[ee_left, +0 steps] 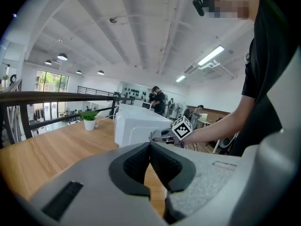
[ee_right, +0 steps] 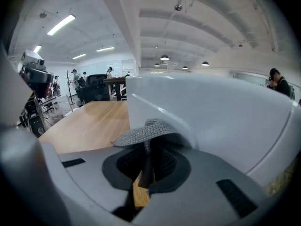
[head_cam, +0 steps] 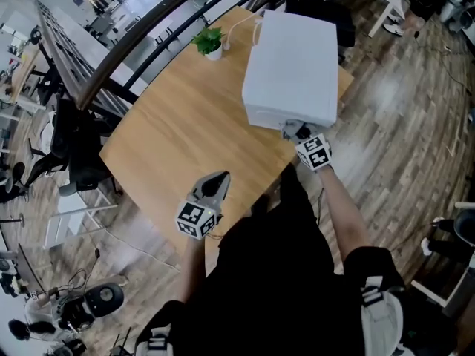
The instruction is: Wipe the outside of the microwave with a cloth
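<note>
- Microwave [head_cam: 293,65] wiping seems to need one tool only. Nearest the person, the left tongs [head_cam: 217,179] hang closed on nothing, well short of the microwave, over the tabletop [head_cam: 178,132] near its front edge.
- At the microwave's near face, the right tongs [ee_right: 148,149] are clamped on the grey cloth [ee_right: 143,130]. The cloth fans out against the white wall by its corner, probably so that the fabric and not the tongs rubs it.
- The microwave itself stands at the tabletop's right edge, so its right side can only be reached from the floor side.
- Left of the microwave lies broad bare wood, with open room to sweep.
- Beyond the microwave's far left corner stands a potted plant [head_cam: 210,41], with a white cable [head_cam: 239,24] running by it. Both crowd that corner.
</note>
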`<action>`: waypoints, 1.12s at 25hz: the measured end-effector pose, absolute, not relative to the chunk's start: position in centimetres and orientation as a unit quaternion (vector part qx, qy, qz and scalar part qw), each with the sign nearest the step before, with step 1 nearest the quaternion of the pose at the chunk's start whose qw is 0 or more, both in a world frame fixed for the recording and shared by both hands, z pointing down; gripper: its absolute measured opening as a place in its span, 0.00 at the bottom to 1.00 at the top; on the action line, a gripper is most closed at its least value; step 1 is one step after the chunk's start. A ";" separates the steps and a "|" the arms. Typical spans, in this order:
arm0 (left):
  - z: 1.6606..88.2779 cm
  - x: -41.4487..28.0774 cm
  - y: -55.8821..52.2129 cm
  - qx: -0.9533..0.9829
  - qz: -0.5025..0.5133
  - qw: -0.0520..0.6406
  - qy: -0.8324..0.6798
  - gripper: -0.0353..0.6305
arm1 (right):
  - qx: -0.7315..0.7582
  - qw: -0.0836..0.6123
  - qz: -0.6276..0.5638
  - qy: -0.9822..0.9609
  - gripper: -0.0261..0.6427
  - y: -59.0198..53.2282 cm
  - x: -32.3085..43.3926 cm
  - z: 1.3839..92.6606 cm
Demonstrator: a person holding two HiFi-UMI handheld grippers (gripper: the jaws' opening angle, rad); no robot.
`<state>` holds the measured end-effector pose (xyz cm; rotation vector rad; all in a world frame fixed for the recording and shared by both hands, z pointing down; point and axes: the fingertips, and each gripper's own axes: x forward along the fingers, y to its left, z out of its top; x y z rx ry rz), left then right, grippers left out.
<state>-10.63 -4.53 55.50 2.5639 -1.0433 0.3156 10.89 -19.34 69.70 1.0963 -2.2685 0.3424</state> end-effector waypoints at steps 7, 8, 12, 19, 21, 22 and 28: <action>55.4 -12.1 -4.3 0.898 0.108 0.176 -0.389 0.05 | 0.393 0.292 0.130 -0.862 0.06 -20.1 8.4 70.0; 55.3 -12.3 -4.2 0.897 0.107 0.176 -0.392 0.05 | 0.392 0.291 0.129 -0.863 0.06 -20.2 8.1 70.0; 55.3 -12.9 -3.7 0.892 0.108 0.177 -0.402 0.05 | 0.383 0.290 0.129 -0.867 0.06 -20.3 6.8 69.8; 55.3 -13.9 -3.3 0.884 0.109 0.179 -0.419 0.05 | 0.376 0.271 0.133 -0.876 0.06 -21.1 4.6 69.8; 55.4 -14.2 -3.1 0.881 0.108 0.181 -0.423 0.05 | 0.374 0.267 0.136 -0.878 0.06 -21.2 3.9 69.8; 55.5 -14.4 -3.1 0.880 0.108 0.182 -0.425 0.05 | 0.372 0.265 0.139 -0.878 0.06 -21.2 3.6 69.7; 55.5 -15.0 -2.7 0.874 0.107 0.187 -0.436 0.05 | 0.377 0.243 0.147 -0.882 0.06 -22.0 2.0 69.6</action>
